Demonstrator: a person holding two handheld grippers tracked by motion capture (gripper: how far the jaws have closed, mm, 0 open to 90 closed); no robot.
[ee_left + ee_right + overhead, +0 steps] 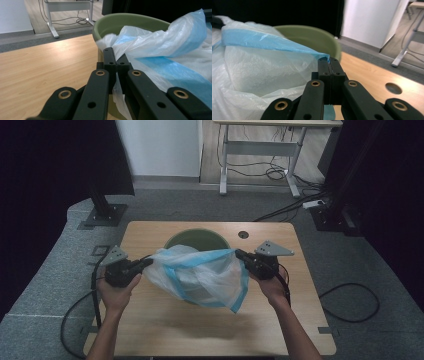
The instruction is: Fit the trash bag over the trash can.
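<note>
Above the green bin [197,239], both grippers' fingers [110,58] clamp the bag [200,275] stretched between them

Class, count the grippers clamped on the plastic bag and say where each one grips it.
2. The left gripper pinches the plastic bag at its left edge; the right gripper pinches its right blue-edged corner.

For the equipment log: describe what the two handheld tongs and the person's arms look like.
Both tongs, left and right, are black with linked jaw bars carrying brass-ringed pivots. Each carries a grey three-cornered plate and trails a black cable. The forearms are bare, no sleeves.
</note>
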